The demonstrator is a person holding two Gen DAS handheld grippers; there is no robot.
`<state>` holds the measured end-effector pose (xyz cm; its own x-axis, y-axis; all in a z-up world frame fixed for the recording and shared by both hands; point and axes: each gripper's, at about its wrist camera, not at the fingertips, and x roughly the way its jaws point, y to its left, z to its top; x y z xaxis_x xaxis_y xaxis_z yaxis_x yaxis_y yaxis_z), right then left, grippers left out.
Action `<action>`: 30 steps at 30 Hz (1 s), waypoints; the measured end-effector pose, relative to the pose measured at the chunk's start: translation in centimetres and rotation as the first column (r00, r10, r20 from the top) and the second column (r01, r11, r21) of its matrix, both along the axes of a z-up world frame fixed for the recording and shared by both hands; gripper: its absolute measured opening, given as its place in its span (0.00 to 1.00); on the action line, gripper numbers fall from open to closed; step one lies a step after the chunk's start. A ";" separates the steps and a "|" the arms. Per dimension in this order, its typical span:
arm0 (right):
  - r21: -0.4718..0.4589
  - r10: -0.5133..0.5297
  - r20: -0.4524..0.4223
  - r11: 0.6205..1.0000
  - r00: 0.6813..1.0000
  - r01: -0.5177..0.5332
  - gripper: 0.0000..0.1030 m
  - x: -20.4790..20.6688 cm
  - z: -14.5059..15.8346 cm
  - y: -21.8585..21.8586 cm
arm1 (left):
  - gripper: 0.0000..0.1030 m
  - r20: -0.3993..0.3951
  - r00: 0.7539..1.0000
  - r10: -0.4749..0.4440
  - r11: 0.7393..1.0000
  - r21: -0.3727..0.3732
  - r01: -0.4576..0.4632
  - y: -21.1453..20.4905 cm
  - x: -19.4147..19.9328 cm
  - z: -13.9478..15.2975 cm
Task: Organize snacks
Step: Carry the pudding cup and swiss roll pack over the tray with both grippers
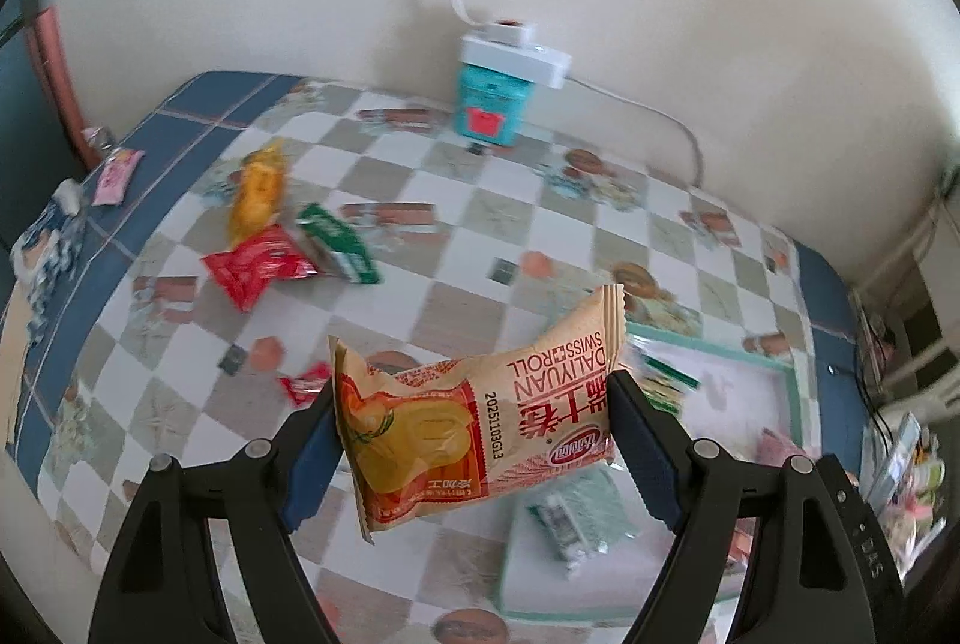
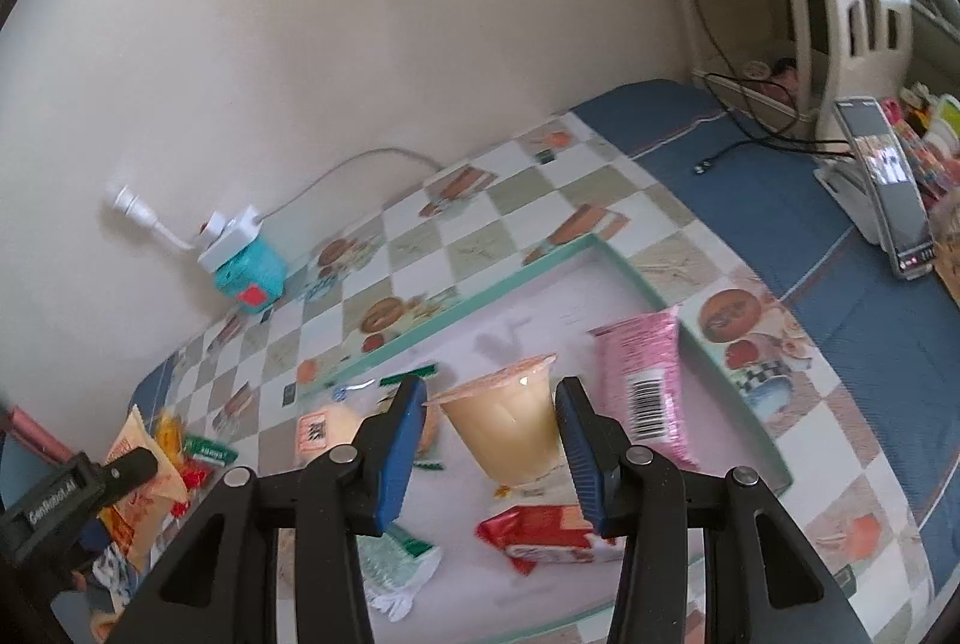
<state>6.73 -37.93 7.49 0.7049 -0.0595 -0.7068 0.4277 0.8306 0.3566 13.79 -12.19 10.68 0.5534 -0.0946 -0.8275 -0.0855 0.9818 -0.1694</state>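
Left gripper [image 1: 474, 431] pinching a Swiss-roll packet [image 1: 480, 422] by its two ends, held in the air above the checked tablecloth [image 1: 510, 200]. Right gripper [image 2: 491, 440] jaws part spread around a jelly cup [image 2: 507, 422]; contact with the pads cannot be told. Below it, a tray [image 2: 456, 314] holds a pink packet [image 2: 645, 380] and a red packet [image 2: 540, 530].
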 end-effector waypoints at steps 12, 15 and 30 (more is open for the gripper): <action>-0.039 -0.042 -0.077 0.998 0.996 0.039 0.46 0.5 -2.2 -2.2 | 0.81 -0.088 0.982 -0.166 0.986 0.016 0.168 -7.5 0.0 -3.1; -0.025 -0.039 -0.112 0.999 0.993 0.036 0.46 0.9 -3.3 -2.3 | 0.81 -0.132 0.973 -0.187 0.980 0.038 0.193 -8.8 0.2 -4.7; -0.045 -0.040 -0.146 0.998 0.988 0.034 0.47 1.7 -4.3 -2.4 | 0.81 -0.186 0.958 -0.219 0.972 0.049 0.232 -10.5 0.7 -6.6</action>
<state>8.39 -40.28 3.17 0.5902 -0.1157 -0.7990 0.5036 0.8262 0.2524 14.50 -22.67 4.12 0.3680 -0.1386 -0.9195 0.1170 0.9879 -0.1021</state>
